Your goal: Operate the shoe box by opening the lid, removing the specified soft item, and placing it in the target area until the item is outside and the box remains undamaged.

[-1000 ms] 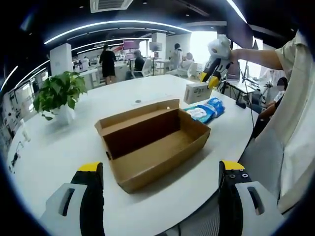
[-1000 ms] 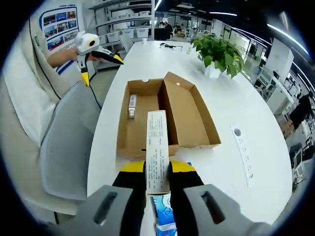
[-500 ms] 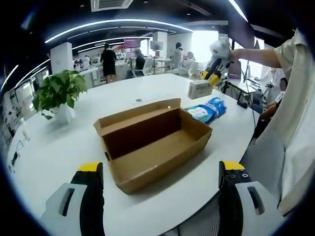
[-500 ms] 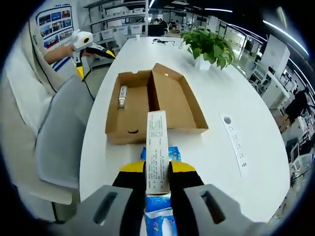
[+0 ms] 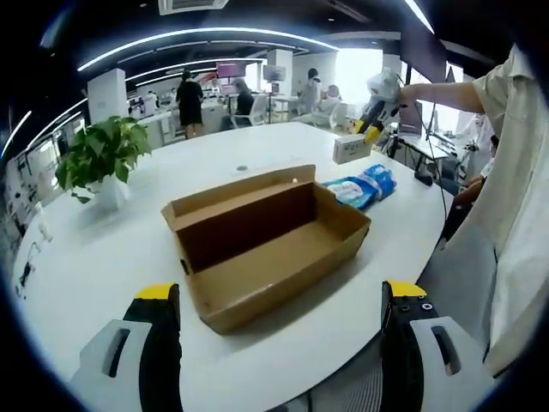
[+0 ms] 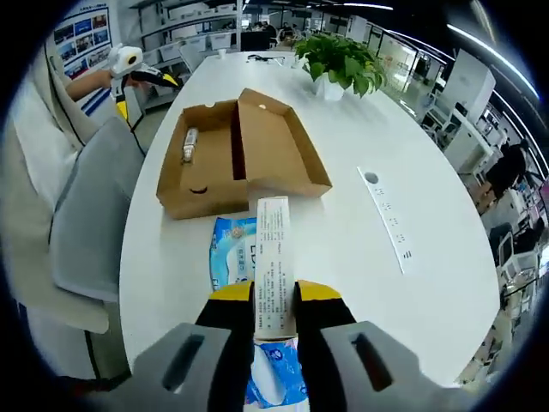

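The right gripper [image 6: 274,311] was clamped on a small carton [image 6: 274,264], light and crushable, above blue tissue packs [image 6: 233,257]. Beyond lay the opened shoe box [image 5: 266,245]. The left gripper [image 5: 279,296] stood apart, empty.

A plain brown shoe box [image 5: 266,245], a blue-and-white pack [image 6: 233,262] and a white printed carton [image 6: 274,266] are seen on the white bench [image 6: 343,232].

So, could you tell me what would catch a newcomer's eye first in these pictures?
The open cardboard shoe box in the middle of the white table. Next, the white carton gripped in the right gripper, above blue-and-white soft packs lying beside the box.
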Demonstrator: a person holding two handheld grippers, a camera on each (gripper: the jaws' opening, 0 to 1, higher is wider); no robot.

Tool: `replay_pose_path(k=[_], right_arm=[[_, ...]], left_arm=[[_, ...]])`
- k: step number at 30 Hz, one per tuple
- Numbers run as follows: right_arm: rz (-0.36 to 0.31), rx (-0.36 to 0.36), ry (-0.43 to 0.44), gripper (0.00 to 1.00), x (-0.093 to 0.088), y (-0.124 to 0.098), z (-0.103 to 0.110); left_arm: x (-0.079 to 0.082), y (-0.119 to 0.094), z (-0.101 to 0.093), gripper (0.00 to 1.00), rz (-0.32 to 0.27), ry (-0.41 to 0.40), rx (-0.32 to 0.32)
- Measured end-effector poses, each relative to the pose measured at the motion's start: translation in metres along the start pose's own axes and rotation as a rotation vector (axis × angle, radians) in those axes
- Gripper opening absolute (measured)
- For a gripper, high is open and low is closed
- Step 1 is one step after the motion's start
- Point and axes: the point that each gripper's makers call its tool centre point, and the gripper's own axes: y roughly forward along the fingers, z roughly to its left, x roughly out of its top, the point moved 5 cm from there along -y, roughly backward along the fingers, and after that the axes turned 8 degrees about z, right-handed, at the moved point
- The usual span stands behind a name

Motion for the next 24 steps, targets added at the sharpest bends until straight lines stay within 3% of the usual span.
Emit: replay_pose_path(k=[7, 24], right_arm=[[0.041, -0.019, 0.011, 0.14, -0.027, 0.005, -0.017], [0.141, -0.018, -0.031, 0.15, -0.071, 0.029, -0.044]], left_arm=[[0.0, 0.002, 0.001, 1.0, 0.013, -0.004, 0.0], [0.003, 0.006, 0.006, 1.0, 0.027, -0.009, 0.006]])
